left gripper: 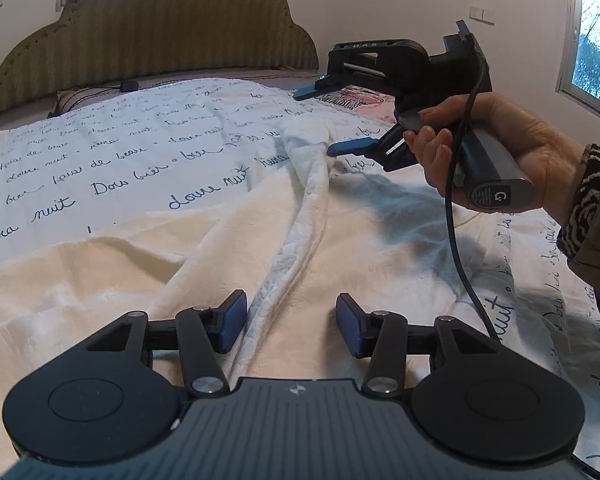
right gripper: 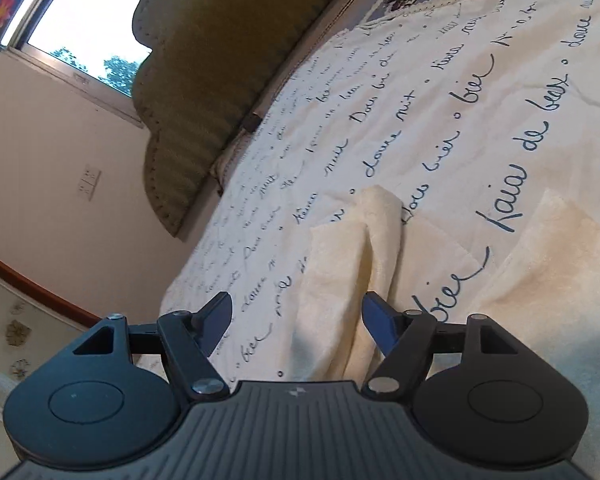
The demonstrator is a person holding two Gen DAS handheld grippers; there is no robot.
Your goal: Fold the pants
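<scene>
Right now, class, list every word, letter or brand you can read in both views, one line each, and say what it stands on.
"DAS": top of the right gripper, held in the right hand.
"G": round end cap of its handle.
"douce nuit", "Dous bier", "de beax": blue script on the bedspread.
"faia de beax", "bier": same bedspread, right wrist view.
Farther script: too small to read.
Cream pants: no text.

Ahead of me stands a tall olive-green padded headboard [left gripper: 152,36] with a scalloped top and ribbed upholstery, set against a plain cream wall [left gripper: 380,0]. The bed beneath it wears a white bedspread [left gripper: 100,148] printed with dark blue cursive script. Behind the headboard I see a bright aluminium-framed window [right gripper: 80,20] with treetops outside; another window [left gripper: 592,44] shows bare branches. White wall switch plates [left gripper: 482,14] sit beside it. Daylight fills the room.
</scene>
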